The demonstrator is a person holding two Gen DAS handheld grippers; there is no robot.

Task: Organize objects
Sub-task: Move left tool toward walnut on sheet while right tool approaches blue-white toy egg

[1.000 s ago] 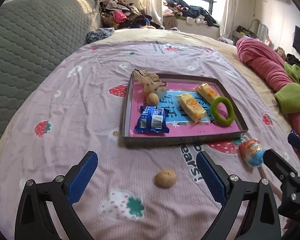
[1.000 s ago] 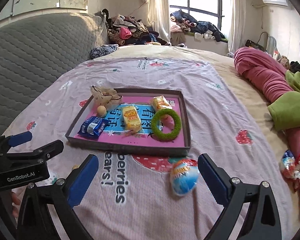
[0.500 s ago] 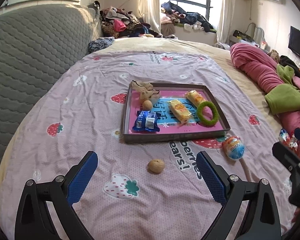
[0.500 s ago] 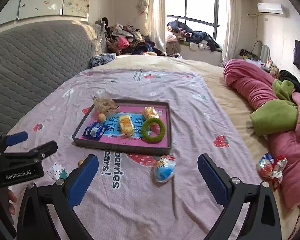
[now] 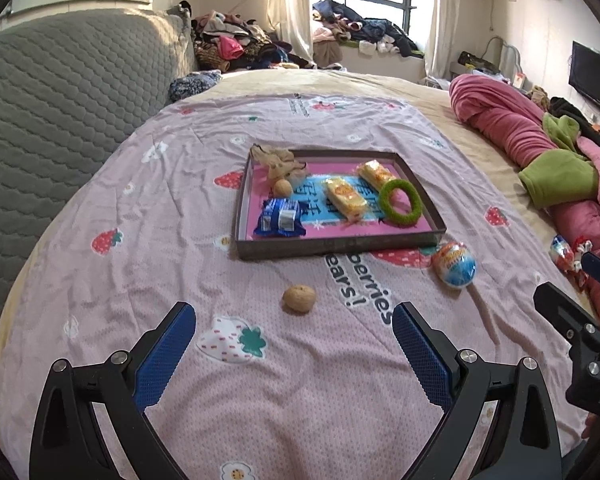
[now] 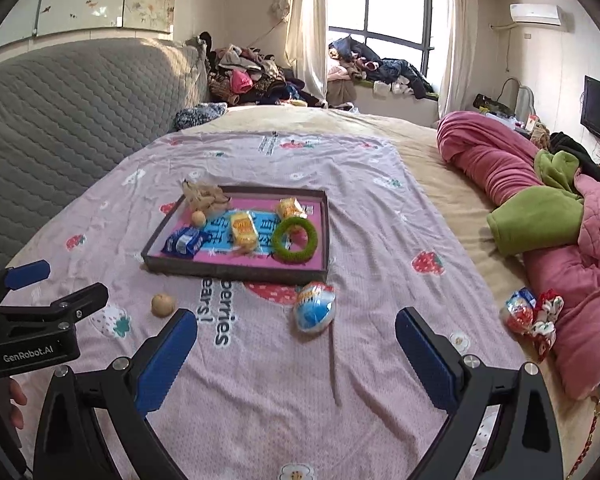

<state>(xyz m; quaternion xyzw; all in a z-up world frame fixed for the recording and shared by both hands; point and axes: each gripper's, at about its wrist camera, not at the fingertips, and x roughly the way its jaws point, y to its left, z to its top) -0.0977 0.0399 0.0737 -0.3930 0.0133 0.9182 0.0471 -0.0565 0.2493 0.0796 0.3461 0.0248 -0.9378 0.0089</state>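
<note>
Left gripper (image 5: 294, 336) jaws spread, empty; walnut (image 5: 299, 299) at 12 o'clock, outside tray (image 5: 332, 245); right gripper (image 6: 296, 334) jaws spread, empty; egg toy (image 6: 315, 306) at 12; step: between picks; next likely walnut into tray.

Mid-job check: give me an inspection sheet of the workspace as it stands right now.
Surface: pink strawberry-print bedsheet, wrinkled.
Job's things: dark shallow tray holds green fuzzy ring, blue snack packet, two yellow snack packs, small walnut, beige crumpled item. Loose walnut and blue-white egg-shaped packet lie outside it.
Clutter: red-white wrappers beside pink quilt.
Grippers: left gripper and right gripper open, empty.
Cables: nothing seen.
Surroundings: grey quilted headboard, clothes pile, window.
</note>
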